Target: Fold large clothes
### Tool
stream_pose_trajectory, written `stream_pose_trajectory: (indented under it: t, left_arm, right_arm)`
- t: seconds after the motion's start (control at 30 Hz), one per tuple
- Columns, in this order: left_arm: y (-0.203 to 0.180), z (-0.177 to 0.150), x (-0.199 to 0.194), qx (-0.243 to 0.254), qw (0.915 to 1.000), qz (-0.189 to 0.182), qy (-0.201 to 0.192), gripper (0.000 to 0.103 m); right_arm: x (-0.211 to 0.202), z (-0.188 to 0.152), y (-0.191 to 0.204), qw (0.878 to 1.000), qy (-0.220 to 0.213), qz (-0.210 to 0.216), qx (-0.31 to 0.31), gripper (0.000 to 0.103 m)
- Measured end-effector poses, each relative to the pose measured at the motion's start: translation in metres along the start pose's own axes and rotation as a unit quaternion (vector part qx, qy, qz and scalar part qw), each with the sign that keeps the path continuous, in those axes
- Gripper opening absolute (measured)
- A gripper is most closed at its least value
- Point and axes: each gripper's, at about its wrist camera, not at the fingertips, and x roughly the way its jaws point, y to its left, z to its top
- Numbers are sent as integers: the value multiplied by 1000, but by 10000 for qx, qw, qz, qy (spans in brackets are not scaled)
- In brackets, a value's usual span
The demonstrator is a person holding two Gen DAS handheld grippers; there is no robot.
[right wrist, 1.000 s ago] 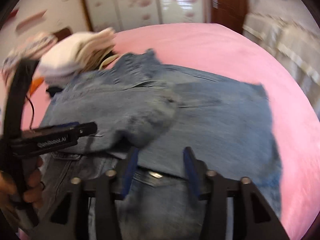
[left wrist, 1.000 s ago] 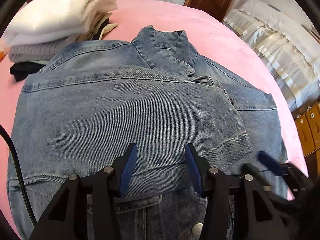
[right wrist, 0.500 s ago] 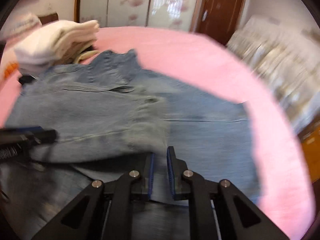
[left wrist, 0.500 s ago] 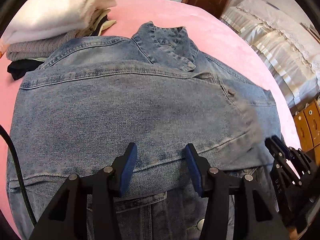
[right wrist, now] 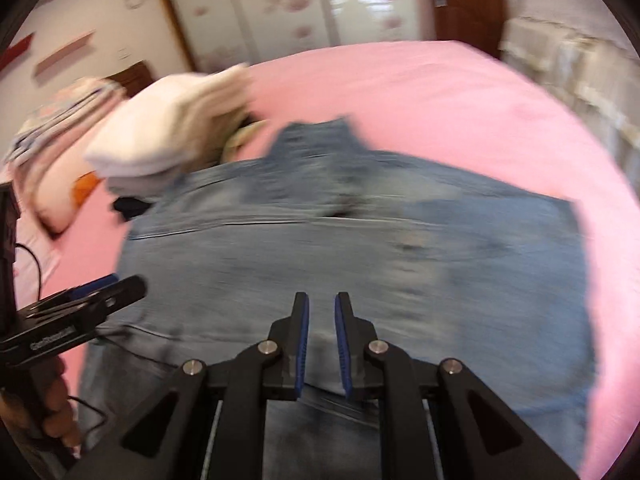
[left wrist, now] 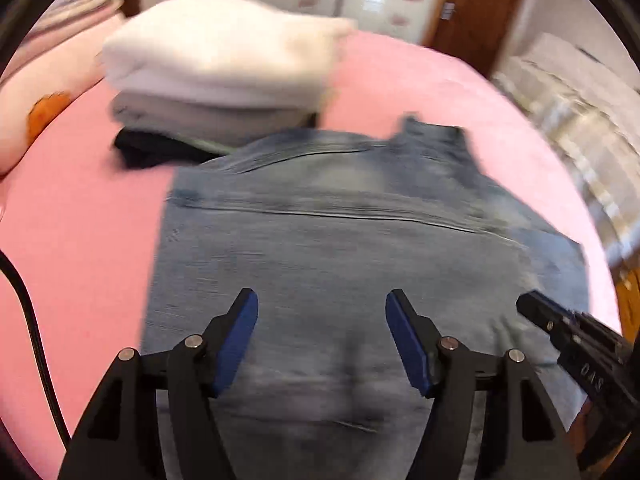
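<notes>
A blue denim jacket (left wrist: 340,248) lies spread on the pink bed, collar (left wrist: 432,136) at the far side, with a sleeve folded across its body. It also shows in the right wrist view (right wrist: 360,260). My left gripper (left wrist: 322,312) is open and empty above the jacket's near part. My right gripper (right wrist: 320,312) hovers over the near middle of the jacket, its jaws narrowed to a small gap with nothing clearly between them. The right gripper also shows in the left wrist view (left wrist: 568,328), and the left gripper in the right wrist view (right wrist: 100,296). Both views are motion-blurred.
A stack of folded clothes, white on top (left wrist: 224,56), sits at the far left of the pink bed (left wrist: 80,240); it also shows in the right wrist view (right wrist: 168,140). A pillow (right wrist: 52,168) lies far left. A second bed (left wrist: 580,92) and wooden door (left wrist: 476,12) stand beyond.
Both grippers have pulled back and up from the jacket, so more bed shows. My right gripper closed from wide open to a narrow gap. The sleeve now lies flatter across the jacket.
</notes>
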Motion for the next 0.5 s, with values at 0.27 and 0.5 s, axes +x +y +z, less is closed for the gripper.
stream_pose_trajectory:
  t: [0.27,0.5]
  left_arm:
    - [61,-8,40,-346,9987,208,301,64]
    - [60,-8,36,-296,9989,286,229,64]
  right_arm:
    - [39,-18,-20,9959,183,-876,100,13]
    - [15,-25,-56,9964,162,-665,502,14]
